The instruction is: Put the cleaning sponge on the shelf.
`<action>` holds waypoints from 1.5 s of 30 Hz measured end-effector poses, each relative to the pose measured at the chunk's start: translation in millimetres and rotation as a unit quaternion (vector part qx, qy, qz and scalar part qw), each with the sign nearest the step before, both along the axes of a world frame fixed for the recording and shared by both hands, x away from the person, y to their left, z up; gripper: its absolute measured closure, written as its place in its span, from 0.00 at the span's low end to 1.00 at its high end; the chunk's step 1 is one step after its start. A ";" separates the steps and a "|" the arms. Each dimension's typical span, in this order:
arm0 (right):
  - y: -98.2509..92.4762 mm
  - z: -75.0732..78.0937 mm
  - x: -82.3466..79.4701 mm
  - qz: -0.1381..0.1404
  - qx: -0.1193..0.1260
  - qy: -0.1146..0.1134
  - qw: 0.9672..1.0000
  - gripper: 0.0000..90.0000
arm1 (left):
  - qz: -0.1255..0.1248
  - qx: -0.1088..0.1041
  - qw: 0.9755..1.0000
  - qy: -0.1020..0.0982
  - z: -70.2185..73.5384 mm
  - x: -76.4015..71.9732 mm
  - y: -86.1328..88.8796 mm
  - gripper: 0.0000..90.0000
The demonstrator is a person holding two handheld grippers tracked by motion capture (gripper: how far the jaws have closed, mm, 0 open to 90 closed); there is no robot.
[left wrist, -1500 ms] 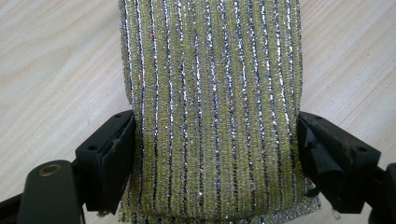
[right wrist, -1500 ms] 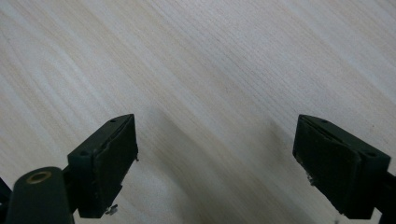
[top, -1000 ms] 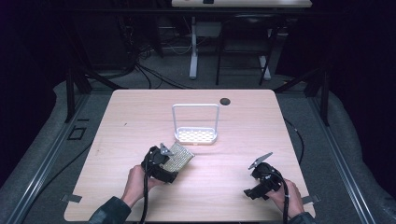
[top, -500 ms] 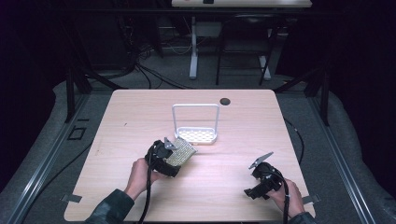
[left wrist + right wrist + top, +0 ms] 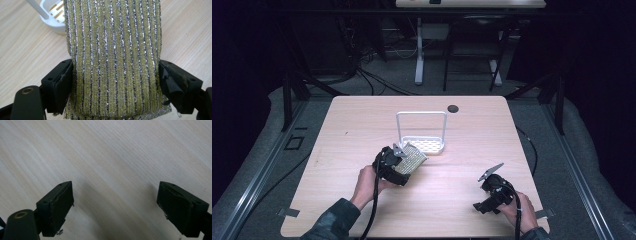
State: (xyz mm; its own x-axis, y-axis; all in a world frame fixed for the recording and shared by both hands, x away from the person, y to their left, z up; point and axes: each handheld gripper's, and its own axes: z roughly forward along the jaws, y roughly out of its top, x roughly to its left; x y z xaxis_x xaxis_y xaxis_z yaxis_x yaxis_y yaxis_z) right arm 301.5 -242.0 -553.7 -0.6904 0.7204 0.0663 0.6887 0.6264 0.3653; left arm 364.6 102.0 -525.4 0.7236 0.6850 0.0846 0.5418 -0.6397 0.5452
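Light wooden tabletop: carrying all items, a small dark round spot sitting near its far edge.

White plastic rack with a tall hoop handle and slotted base: standing around the tabletop's centre.

Left gripper: its jaws are pressing both sides of a green-yellow scouring pad with silver glitter stripes, holding it just beside the rack, possibly touching its base.

Right gripper: jaws are standing wide apart, holding nothing, hovering near the tabletop's near right corner.
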 end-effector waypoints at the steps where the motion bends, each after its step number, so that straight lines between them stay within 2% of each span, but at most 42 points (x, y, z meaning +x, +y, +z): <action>1: -0.5 -0.6 0.2 -0.001 -0.001 0.000 1.000 0.15 | 0.001 -0.003 1.000 0.004 -0.7 2.7 -1.5 0.20; 7: 0.7 0.6 -1.5 0.003 -0.004 -0.003 1.000 0.15 | 0.010 -0.007 1.000 0.000 0.7 8.2 -5.9 0.20; 15: 0.3 -0.8 0.1 0.004 -0.007 -0.001 1.000 0.15 | 0.026 -0.027 0.999 0.002 1.9 20.4 -12.0 0.20; 23: 1.6 0.0 -1.5 0.007 -0.006 -0.001 1.000 0.15 | 0.036 -0.027 0.999 0.000 1.1 27.0 -18.2 0.20; 28: 0.6 -0.3 -1.2 0.006 -0.008 0.002 1.000 0.15 | 0.041 -0.043 0.998 0.006 -0.7 35.9 -20.2 0.20; 36: 1.9 -0.2 -2.0 0.007 -0.011 0.000 1.000 0.15 | 0.044 -0.037 0.998 0.005 -2.1 41.7 -28.7 0.20; 45: 1.9 0.3 -3.4 0.008 -0.019 -0.005 1.000 0.15 | 0.076 -0.050 0.996 -0.004 -5.9 55.9 -33.0 0.21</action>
State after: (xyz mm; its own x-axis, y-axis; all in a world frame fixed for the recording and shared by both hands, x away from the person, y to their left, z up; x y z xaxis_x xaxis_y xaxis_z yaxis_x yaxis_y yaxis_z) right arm 298.2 -240.1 -553.4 -0.7030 0.7105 0.0321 0.6743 0.6514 0.3478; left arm 420.4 69.0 -531.3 0.6110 0.7915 0.0154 0.6230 -0.4928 0.6075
